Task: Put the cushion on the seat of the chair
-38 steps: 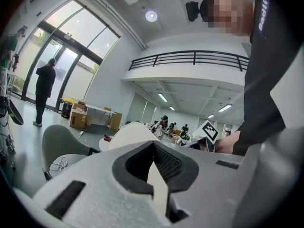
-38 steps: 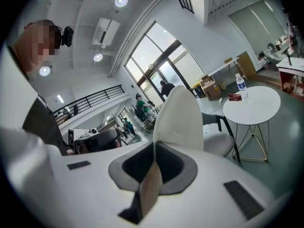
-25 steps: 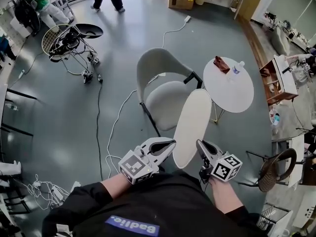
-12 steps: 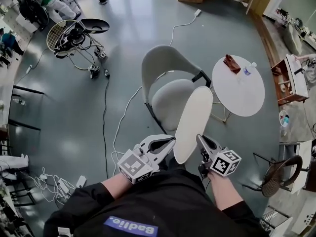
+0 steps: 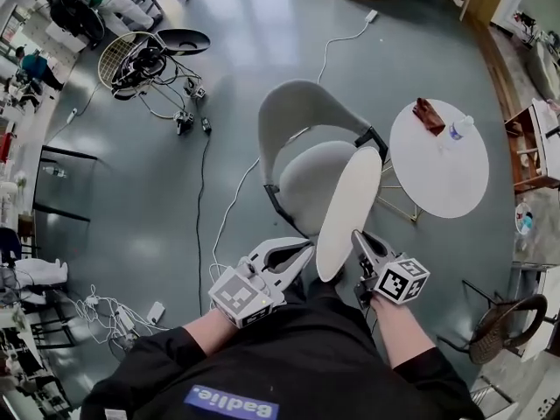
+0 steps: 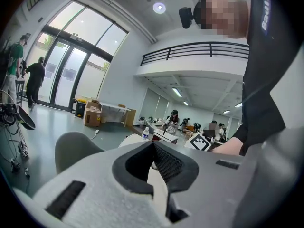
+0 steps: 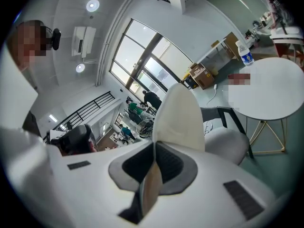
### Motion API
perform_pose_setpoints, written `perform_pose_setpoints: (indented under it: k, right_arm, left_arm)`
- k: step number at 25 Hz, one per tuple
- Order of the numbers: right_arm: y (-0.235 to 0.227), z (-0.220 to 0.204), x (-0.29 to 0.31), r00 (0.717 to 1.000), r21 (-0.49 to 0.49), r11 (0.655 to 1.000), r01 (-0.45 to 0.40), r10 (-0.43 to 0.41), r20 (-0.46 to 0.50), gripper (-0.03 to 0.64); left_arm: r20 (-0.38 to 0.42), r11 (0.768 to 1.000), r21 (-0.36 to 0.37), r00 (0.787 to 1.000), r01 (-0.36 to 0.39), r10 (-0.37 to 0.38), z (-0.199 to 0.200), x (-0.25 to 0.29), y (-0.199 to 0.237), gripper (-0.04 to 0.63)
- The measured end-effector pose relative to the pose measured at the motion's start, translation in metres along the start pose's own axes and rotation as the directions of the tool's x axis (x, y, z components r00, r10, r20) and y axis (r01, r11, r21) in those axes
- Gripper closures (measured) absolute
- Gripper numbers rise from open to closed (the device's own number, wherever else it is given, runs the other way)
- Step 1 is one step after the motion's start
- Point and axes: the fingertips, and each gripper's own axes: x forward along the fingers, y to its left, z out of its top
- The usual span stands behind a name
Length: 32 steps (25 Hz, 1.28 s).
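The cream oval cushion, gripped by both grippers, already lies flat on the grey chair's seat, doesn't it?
It is not flat on the seat. The cream oval cushion, gripped by the left gripper and the right gripper, is held up on its edge before the grey chair, as the head view shows.

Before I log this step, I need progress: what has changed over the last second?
The left gripper and right gripper have carried the cushion, standing on edge, closer to the seat of the chair; it is not yet laid down. Nothing was released: both stay shut on it. The round table and bottle are unmoved.
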Motion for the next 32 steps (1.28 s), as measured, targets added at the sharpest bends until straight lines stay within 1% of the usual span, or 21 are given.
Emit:
perform_pose_setpoints:
  k: [3, 6, 10, 12, 14, 16, 21, 27, 32]
  right_arm:
    - [-0.013, 0.002, 0.013, 1.0, 0.021, 1.0, -0.001, 0.002, -0.004, 0.578]
    - [-0.025, 0.001, 0.026, 1.0, 0.057, 0.998, 0.01, -0.01, 0.0, 0.578]
    - [-0.039, -0.002, 0.043, 0.999, 0.1, 0.994, 0.045, -0.046, 0.013, 0.578]
    - [-0.045, -0.002, 0.055, 0.997, 0.12, 0.99, 0.067, -0.072, 0.032, 0.578]
    - [-0.052, -0.003, 0.069, 0.993, 0.142, 0.986, 0.09, -0.099, 0.057, 0.578]
    - [-0.059, -0.002, 0.084, 0.988, 0.163, 0.98, 0.112, -0.127, 0.086, 0.578]
    - [-0.078, 0.002, 0.121, 0.971, 0.223, 0.962, 0.157, -0.192, 0.144, 0.578]
    - [-0.102, 0.006, 0.171, 0.953, 0.308, 0.937, 0.165, -0.232, 0.195, 0.578]
    - [-0.121, 0.015, 0.212, 0.936, 0.383, 0.911, 0.152, -0.257, 0.241, 0.578]
  left_arm:
    - [0.014, 1.0, -0.002, 1.0, -0.011, 0.011, 0.005, 0.01, 0.004, 0.58]
    - [0.007, 1.0, -0.008, 1.0, -0.018, 0.018, 0.008, 0.015, 0.009, 0.581]
    - [-0.011, 1.0, -0.018, 1.0, 0.014, -0.014, 0.005, 0.014, 0.016, 0.581]
    - [-0.024, 0.999, -0.026, 0.999, 0.023, -0.024, 0.0, 0.012, 0.027, 0.58]
    - [-0.019, 0.998, -0.026, 0.999, 0.049, -0.049, -0.004, 0.01, 0.039, 0.58]
    - [-0.014, 0.997, -0.024, 0.997, 0.076, -0.076, -0.005, 0.008, 0.053, 0.581]
    - [-0.034, 0.993, -0.038, 0.993, 0.11, -0.111, -0.004, 0.009, 0.086, 0.58]
    - [-0.046, 0.99, -0.059, 0.99, 0.131, -0.134, -0.001, 0.015, 0.116, 0.581]
    - [-0.064, 0.989, -0.056, 0.988, 0.135, -0.139, -0.003, 0.019, 0.133, 0.58]
